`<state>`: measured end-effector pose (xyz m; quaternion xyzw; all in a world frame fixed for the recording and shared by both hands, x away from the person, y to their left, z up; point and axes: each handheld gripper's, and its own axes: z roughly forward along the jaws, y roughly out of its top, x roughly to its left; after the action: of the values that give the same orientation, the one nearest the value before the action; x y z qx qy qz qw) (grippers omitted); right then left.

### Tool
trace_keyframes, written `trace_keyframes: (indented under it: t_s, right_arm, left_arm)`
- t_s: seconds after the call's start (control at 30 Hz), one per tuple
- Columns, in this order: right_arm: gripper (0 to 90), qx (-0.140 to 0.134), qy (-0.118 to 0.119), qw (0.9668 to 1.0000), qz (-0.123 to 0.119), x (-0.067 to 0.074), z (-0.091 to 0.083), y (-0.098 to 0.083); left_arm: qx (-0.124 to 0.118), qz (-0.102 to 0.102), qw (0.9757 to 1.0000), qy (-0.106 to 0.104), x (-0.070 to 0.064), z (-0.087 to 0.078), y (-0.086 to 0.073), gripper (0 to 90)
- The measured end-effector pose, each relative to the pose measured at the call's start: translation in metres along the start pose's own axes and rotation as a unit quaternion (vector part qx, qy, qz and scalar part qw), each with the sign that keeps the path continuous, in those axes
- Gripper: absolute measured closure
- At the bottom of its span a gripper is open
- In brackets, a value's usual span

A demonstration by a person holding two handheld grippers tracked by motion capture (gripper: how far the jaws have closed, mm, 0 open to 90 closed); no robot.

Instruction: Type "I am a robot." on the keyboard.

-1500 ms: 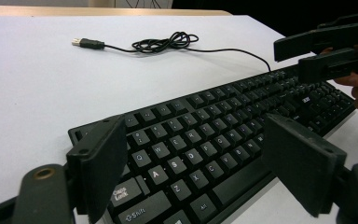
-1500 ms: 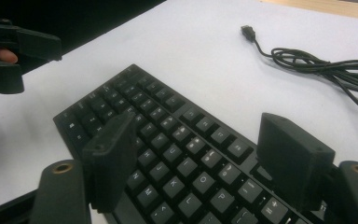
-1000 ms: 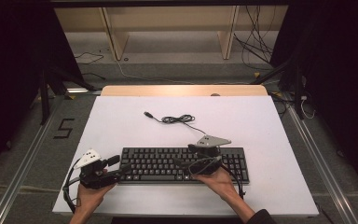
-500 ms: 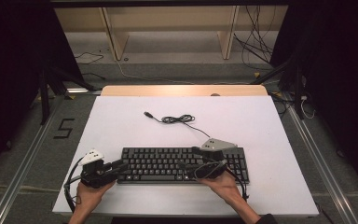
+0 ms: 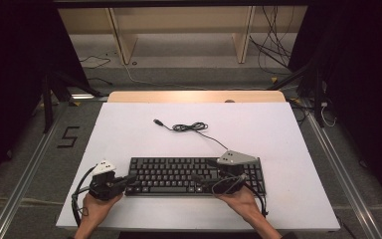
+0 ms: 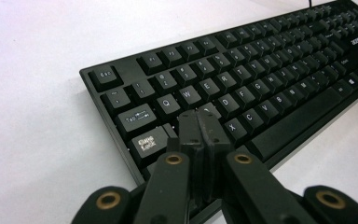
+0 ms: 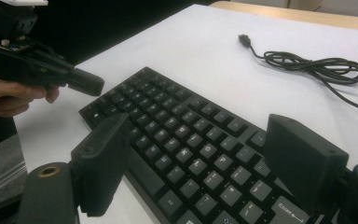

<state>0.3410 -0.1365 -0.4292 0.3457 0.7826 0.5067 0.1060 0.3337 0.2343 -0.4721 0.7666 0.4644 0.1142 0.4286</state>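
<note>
Pressing together with nothing between them, the jaws of the left gripper (image 6: pixel 200 133) have just been closing; their tips sit low over the keyboard (image 6: pixel 242 93) near the Caps Lock key (image 6: pixel 148 143), at its left end. Whether they touch a key cannot be told. In the high view the left gripper (image 5: pixel 128 179) points at that same end, held by the left hand (image 5: pixel 97 204) at the near table edge. The right gripper (image 7: pixel 205 163) has its jaws spread wide, hanging over the right half of the keys and gripping nothing. The keyboard lies flat on the white table (image 5: pixel 129 129), near the front edge. Its cable (image 5: pixel 191 128) lies loosely coiled farther back, plug (image 5: pixel 156 121) free on the table.
</note>
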Motion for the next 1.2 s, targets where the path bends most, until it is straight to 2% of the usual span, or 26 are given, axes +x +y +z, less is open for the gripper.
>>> trace_keyframes:
  t_s: [0.3,0.77,0.83,1.1,1.2]
  right_arm:
    - [24.0,-0.01,-0.006,0.9999,0.005,-0.003,-0.011,-0.005]
    - [23.5,-0.013,-0.008,0.9999,0.008,-0.003,-0.016,-0.009]
    - [23.5,-0.014,-0.009,0.9998,0.008,-0.003,-0.017,-0.009]
    - [23.5,-0.013,-0.009,0.9998,0.008,-0.003,-0.018,-0.01]
    - [23.5,-0.013,-0.009,0.9998,0.008,-0.003,-0.018,-0.01]
  left_arm:
    - [0.015,0.001,0.9999,0.001,0.002,0.004,0.0,88.9]
    - [0.035,0.001,0.9993,0.01,0.003,0.01,-0.002,89.0]
    - [0.044,0.0,0.999,0.011,0.003,0.012,-0.003,89.1]
    - [0.042,-0.004,0.9991,0.007,0.003,0.013,-0.003,89.2]
    - [0.043,0.003,0.999,0.009,0.003,0.011,-0.002,89.0]
